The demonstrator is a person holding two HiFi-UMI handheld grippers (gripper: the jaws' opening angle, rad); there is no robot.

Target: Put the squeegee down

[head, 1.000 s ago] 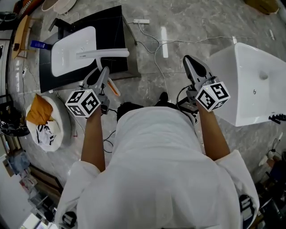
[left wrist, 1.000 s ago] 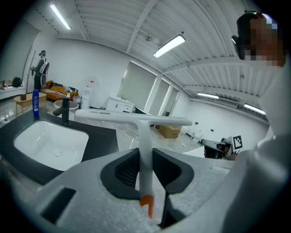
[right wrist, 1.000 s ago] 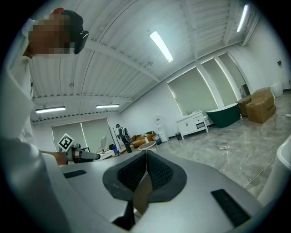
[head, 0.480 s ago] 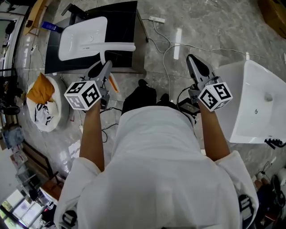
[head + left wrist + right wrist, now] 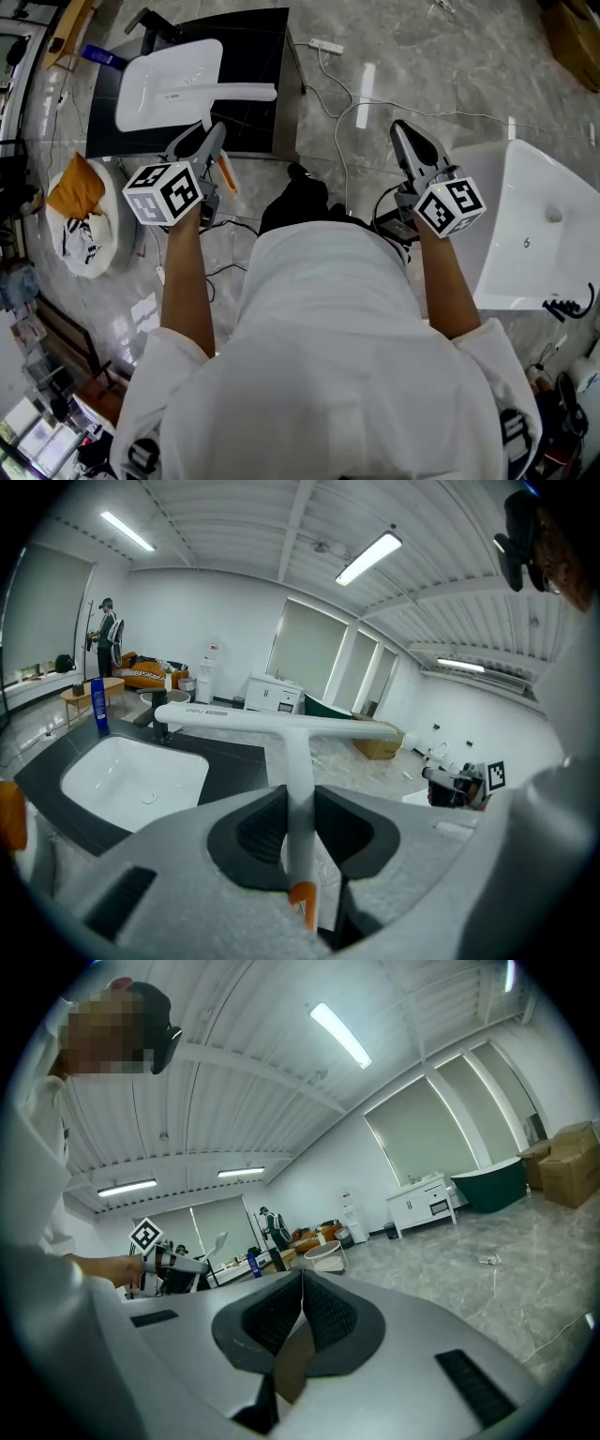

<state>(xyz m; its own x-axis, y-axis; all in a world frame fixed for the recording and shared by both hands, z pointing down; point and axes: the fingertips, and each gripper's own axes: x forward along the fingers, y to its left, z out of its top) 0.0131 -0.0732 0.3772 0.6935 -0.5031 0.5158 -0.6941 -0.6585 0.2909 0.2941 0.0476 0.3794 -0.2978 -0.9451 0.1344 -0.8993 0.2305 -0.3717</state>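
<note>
Left tool (image 5: 300, 803) is clamped on the white handle of the squeegee (image 5: 281, 726), jaws only partly closed because the handle sits between them, orange tip (image 5: 302, 897) poking out the back. That grip hasn't budged over the last second. What has changed is the position: the person has turned a bit toward the dark desk (image 5: 258, 52), and the squeegee's long bar now hangs in the air over the near edge of the white basin (image 5: 164, 80) set into it. It isn't touching anything as far as I can tell. So it's not put down yet, but I'd say they're lining up to drop it on the desk or beside the basin.

Right tool (image 5: 405, 131) is just along for the ride, jaws closed together with nothing in them. The white tub (image 5: 534, 225) on that side has slid further out to the person's right, which fits with the turn.
</note>
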